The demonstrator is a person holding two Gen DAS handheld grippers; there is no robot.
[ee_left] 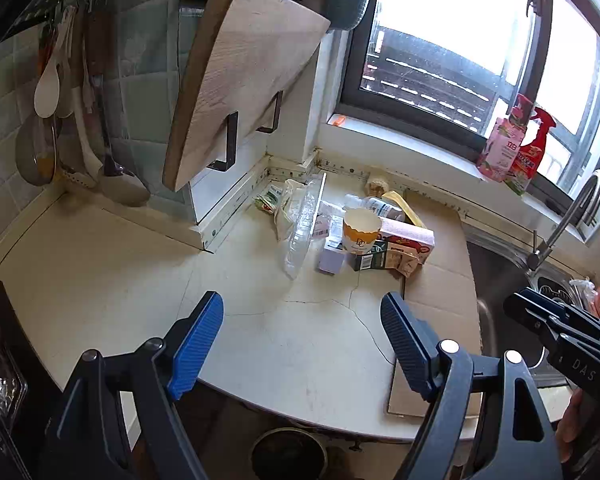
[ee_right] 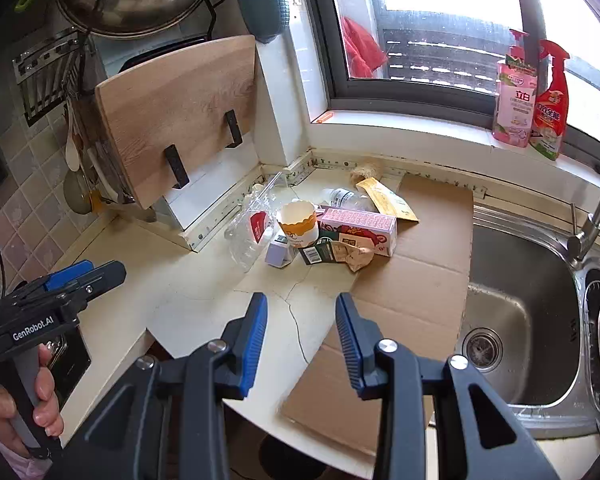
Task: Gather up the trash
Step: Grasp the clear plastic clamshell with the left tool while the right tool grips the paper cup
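Both claws hang apart and empty over the counter point(ee_right: 120, 320): left claw point(ee_left: 302, 340), right claw point(ee_right: 302, 340). The trash sits heaped at 12 o'clock, probably gathered for one sweep: cup point(ee_right: 299, 224) upright, pink box point(ee_right: 358, 230) on the cardboard point(ee_right: 420, 276). The bin point(ee_left: 288, 454) below is mostly cut off; the clear wrappers point(ee_right: 248, 236) are hard to make out.

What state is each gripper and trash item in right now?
Left gripper: open, empty.
Right gripper: open, empty.
Cup: upright on the counter.
Pink box: lying flat.
Plastic bottle: lying down, crushed.
Brown wrapper: crumpled.
Sink: dry, no dishes.
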